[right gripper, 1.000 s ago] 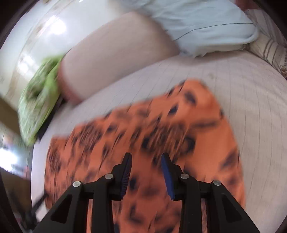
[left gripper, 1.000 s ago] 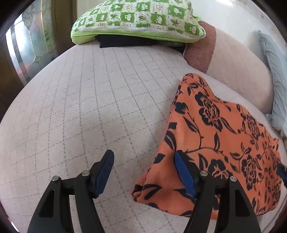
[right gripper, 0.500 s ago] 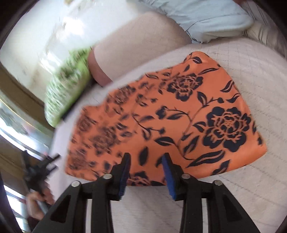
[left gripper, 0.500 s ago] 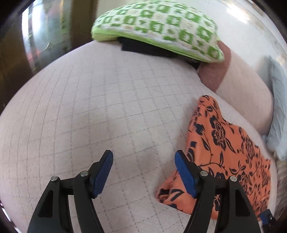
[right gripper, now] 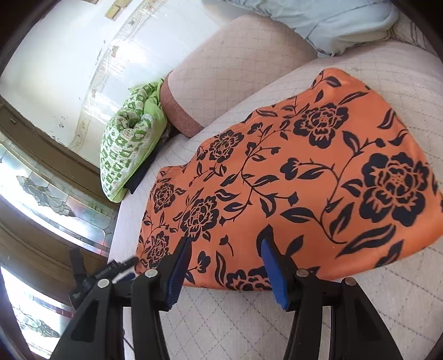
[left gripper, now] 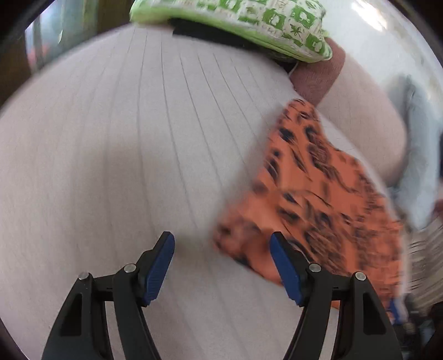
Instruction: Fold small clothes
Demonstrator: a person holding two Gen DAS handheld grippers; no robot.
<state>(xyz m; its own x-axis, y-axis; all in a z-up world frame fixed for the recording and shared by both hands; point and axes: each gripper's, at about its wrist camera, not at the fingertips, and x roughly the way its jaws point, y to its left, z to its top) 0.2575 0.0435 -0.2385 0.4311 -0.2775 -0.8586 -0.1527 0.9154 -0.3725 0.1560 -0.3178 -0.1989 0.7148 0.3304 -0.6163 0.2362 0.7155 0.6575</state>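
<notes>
The orange floral garment (right gripper: 290,177) lies flat on the quilted bed (right gripper: 373,313), apparently already doubled over into a compact, roughly trapezoid shape with its near edge running straight across. It sits in the middle of the mattress, well clear of the green patterned pillow (right gripper: 124,146) at the far left and of the pale blue bedding (right gripper: 332,22) at the far right, probably so there is bare sheet on every side to work a fold on.

The right gripper (right gripper: 225,263) hovers over the near hem. Its jaws have just been opening and now stand apart with nothing clamped between them; the cloth under them lies undisturbed. That position over the hem suggests either a release after laying the edge down or a line-up for the next pinch.

The left gripper (left gripper: 221,265) is also spread wide and empty, angled down at the bed. In its blurred view the garment's near left corner (left gripper: 235,243) sits just beyond its right-hand pad, while the other pad is over bare sheet. From the right wrist view it shows as a dark tool at the near left corner of the cloth. I judge that both grippers are placed at opposite ends of the near edge so that the hem can be lifted evenly and carried over for another fold.
</notes>
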